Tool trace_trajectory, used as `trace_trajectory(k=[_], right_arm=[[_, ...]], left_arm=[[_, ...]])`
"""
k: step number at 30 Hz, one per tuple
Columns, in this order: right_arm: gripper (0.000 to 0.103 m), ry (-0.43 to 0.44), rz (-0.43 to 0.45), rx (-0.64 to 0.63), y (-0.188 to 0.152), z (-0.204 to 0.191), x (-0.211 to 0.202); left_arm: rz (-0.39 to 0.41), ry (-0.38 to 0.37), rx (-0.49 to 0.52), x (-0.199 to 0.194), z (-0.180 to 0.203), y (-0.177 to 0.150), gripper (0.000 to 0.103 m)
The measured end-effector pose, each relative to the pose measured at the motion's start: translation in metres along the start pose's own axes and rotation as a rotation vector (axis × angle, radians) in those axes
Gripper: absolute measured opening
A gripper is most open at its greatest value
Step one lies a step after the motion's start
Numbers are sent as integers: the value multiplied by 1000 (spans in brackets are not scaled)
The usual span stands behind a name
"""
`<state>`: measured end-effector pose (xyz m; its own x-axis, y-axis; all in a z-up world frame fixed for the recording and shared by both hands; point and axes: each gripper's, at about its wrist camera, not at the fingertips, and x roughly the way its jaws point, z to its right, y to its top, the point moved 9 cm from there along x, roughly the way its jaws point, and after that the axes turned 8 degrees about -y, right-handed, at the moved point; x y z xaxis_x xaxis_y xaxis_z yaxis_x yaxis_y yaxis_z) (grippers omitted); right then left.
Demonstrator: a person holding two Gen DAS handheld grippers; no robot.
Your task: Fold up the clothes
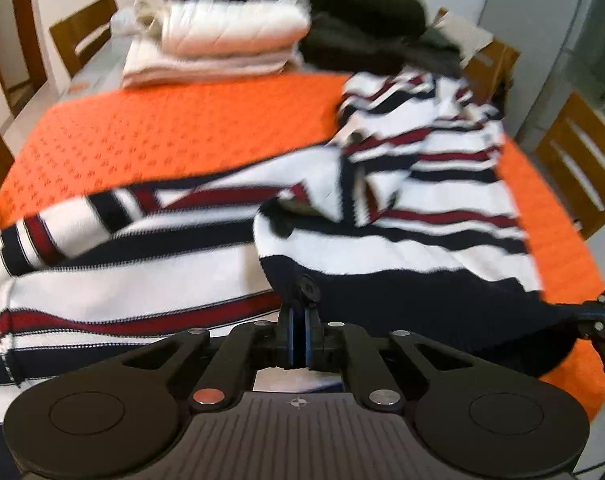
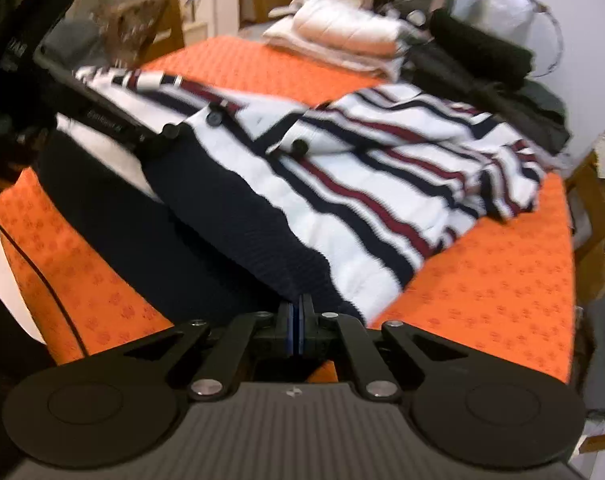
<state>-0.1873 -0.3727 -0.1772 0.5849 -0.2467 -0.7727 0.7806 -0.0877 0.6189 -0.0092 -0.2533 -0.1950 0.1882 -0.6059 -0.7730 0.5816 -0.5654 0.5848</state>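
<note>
You have a knit cardigan [image 2: 342, 168] here, thick and soft, and it looks fairly heavy for a garment: expect it to sag and drag on the orange cloth [image 1: 174, 132] instead of holding any shape. The ribbed navy hem is the densest, least stretchy part, so it is the sound place to hold; the white body would stretch and slide under a pinch.

Both grips sit on that hem at the near edge of the table. Your left gripper [image 1: 298, 334] has its fingers pressed together on the hem just below a dark button. Your right gripper [image 2: 296, 326] likewise pinches the hem at the cardigan's near corner, pads shut on the navy rib.

The cardigan is white with navy and dark red stripes, buttoned down the front with dark buttons. It lies across the middle of the cloth, rumpled toward the far right corner, one sleeve trailing off to the left edge. A white pile [image 1: 214, 40] and a dark pile [image 1: 378, 36] sit at the far edge.
</note>
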Motion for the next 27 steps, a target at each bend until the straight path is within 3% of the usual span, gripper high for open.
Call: trace_trajectory(k=[6, 9, 15, 18, 22, 27], right_arm=[[3, -36, 14, 44, -4, 28, -41], [3, -24, -39, 23, -22, 35, -45], [3, 24, -179, 27, -70, 39, -22], [6, 100, -233, 48, -76, 38, -19], [13, 211, -233, 90, -63, 51, -32], [14, 223, -183, 116, -25, 91, -31]], left_arm=[[-54, -171, 94, -31, 53, -8, 7], [-122, -229, 182, -29, 76, -26, 7], [-299, -218, 258, 12, 91, -71, 10], [-279, -213, 219, 12, 88, -66, 17], [-194, -202, 179, -5, 82, -40, 29], [-118, -60, 141, -14, 59, -1, 36]])
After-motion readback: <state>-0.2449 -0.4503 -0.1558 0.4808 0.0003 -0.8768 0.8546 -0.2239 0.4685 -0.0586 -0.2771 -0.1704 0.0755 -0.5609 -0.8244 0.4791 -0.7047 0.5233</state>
